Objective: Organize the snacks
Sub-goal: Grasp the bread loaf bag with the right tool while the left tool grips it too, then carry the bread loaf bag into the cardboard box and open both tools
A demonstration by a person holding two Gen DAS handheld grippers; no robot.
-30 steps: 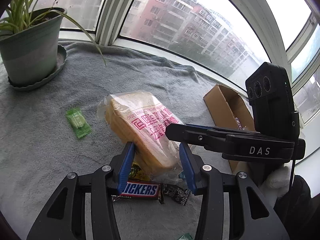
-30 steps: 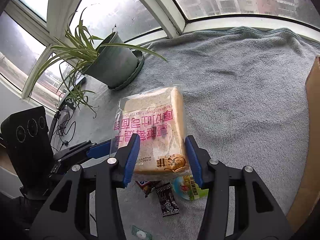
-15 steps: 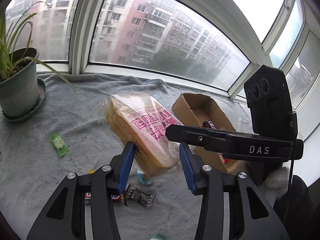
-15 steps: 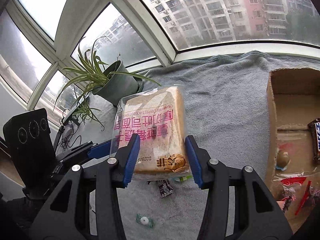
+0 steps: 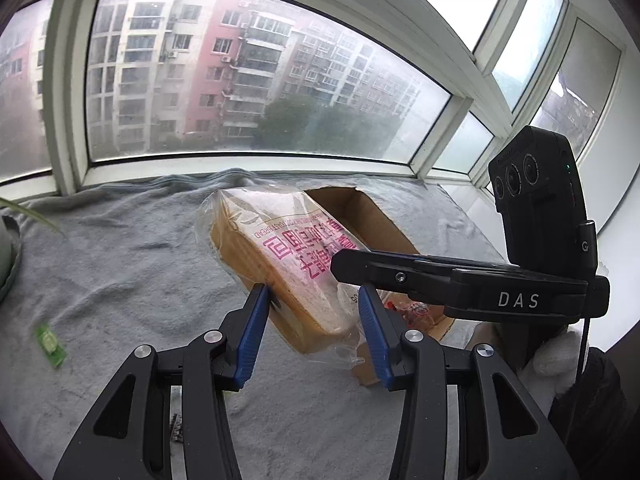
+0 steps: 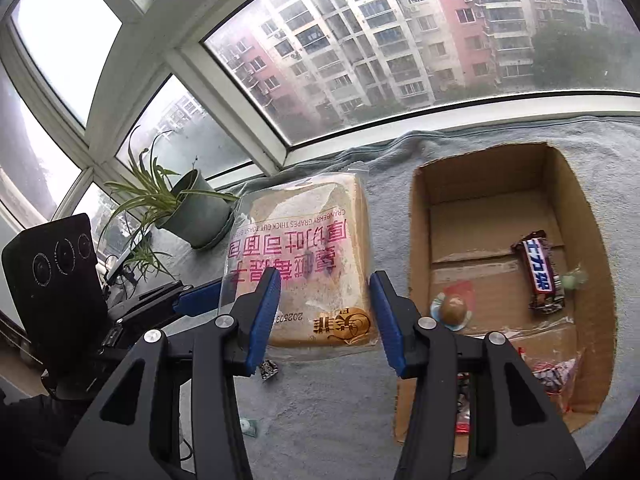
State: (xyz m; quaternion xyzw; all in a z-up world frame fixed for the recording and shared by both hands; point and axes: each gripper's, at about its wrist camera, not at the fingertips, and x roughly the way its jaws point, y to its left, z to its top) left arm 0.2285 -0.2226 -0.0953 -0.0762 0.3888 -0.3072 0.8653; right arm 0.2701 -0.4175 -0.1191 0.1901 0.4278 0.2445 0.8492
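Bread bag (image 6: pixel 308 264) is up in the air, off the grey blanket (image 5: pixel 120 264), and we hold it w/ both tongs at once. Our left tongs (image 5: pixel 314 328) pinch one end of the loaf, blue pads on both sides. Our right tongs (image 6: pixel 326 312) pinch the near short end, the one w/ the gold logo. Both pairs are part way shut, pressed on the bag, not spread wide.

The big thing for the next move, we think: where the cardboard box (image 6: pixel 420 240) lies from the loaf. In the right wrist view the box sits at 3 o'clock from the bread, just beside it, open top up. The loaf's long side runs from 6 to 12 o'clock, same way as the box's long side, so no big turn looks needed, just a slide over to 3 o'clock & down. Right tongs are the nearer pair to the box.

Box already has a choc bar (image 6: pixel 540 276) and a few small sweets inside. Far end of the box looks free, prob. the best spot. A green candy (image 5: pixel 50 342) and other small packs lie loose on the blanket. A potted plant (image 6: pixel 192 216) stands at 10 o'clock, well apart.
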